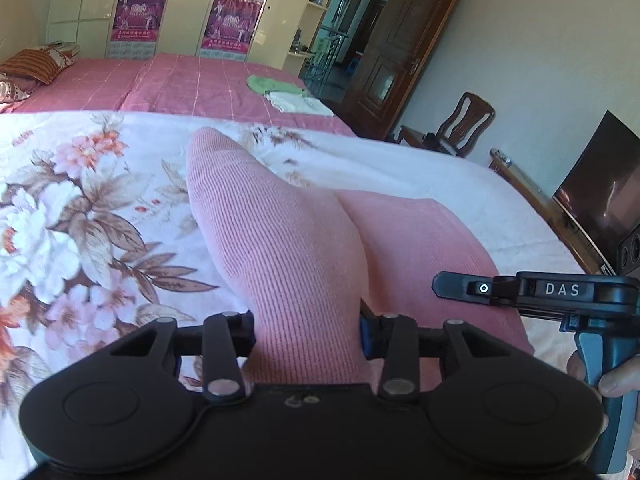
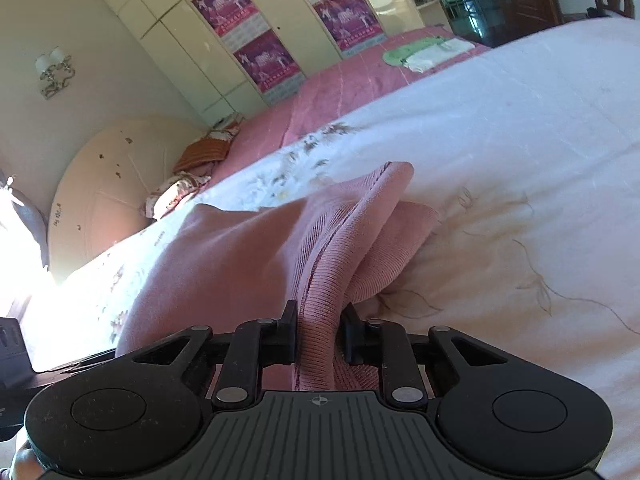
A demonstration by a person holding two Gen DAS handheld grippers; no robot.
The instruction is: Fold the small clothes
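A pink ribbed knit garment (image 1: 280, 232) lies on the floral bedspread (image 1: 80, 200). My left gripper (image 1: 308, 332) is shut on one end of it, and the cloth rises between the fingers in a lifted fold. My right gripper (image 2: 318, 332) is shut on a ribbed edge of the same pink garment (image 2: 240, 248), which bunches up ahead of it. The right gripper's body (image 1: 560, 292) shows at the right of the left wrist view, close beside the left one.
A green cloth (image 1: 272, 84) and a folded white cloth (image 1: 300, 102) lie on the pink bedcover (image 1: 180, 84) farther back. Pillows (image 1: 32, 64) lie at the far left. A wardrobe, a door, a chair (image 1: 460, 124) and a TV (image 1: 604, 192) stand around the bed.
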